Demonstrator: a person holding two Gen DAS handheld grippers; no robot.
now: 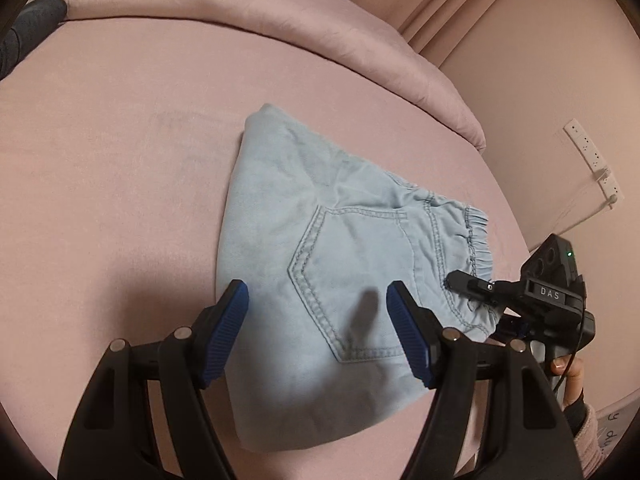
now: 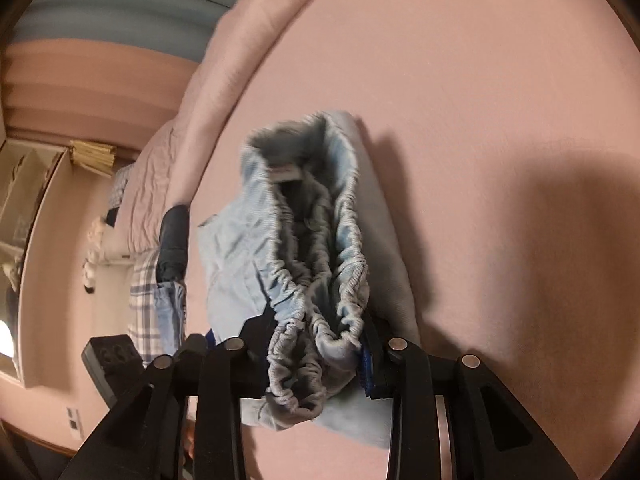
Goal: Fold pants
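Right tool (image 2: 316, 344) — clamped on pants (image 2: 304, 240)

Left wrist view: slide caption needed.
Open left gripper over folded light-blue denim pants on pink bed sheet; right gripper clamps elastic waistband.

ahead of left gripper (image 1: 318, 312): folded pants (image 1: 320, 240) lie under and beyond the spread fingers
left of it: bare pink bed sheet (image 1: 120, 160), open room
far side: rolled pink duvet (image 1: 240, 12) bars the way
right of it: right gripper (image 1: 472, 286) at the waistband, wall just behind
right gripper's right: bare sheet
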